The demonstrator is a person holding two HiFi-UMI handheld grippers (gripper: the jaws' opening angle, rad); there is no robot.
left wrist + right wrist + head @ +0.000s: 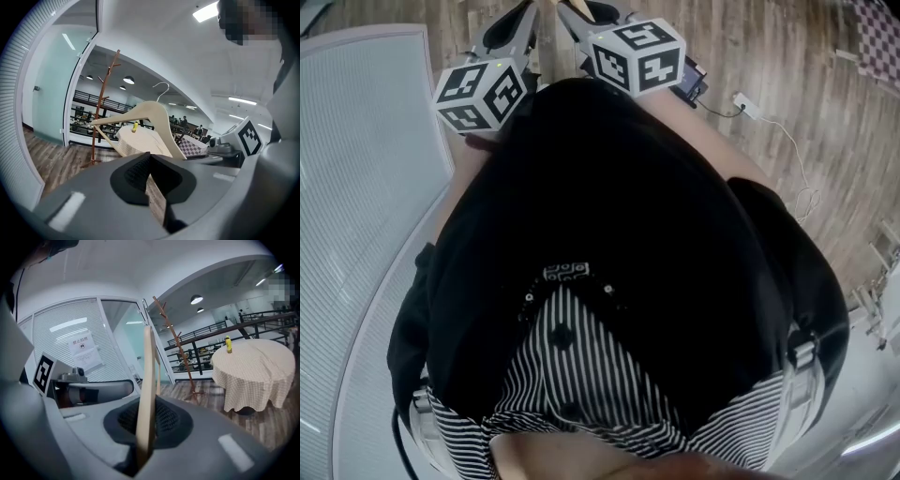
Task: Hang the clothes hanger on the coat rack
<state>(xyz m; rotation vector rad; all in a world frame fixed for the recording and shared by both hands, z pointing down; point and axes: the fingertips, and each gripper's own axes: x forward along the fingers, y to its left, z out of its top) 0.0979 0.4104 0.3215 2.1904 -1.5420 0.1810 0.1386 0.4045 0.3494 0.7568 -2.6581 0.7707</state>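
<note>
One hanger (146, 394), one notice (83, 352), print illegible.

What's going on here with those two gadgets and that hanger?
A person holds a tool in each hand. Both the left tool and the right tool are clamped on a wooden clothes hanger, which is up in the air and not yet hung. The coat rack stands some way off across the wooden floor, near a round table with a checked cloth.
</note>
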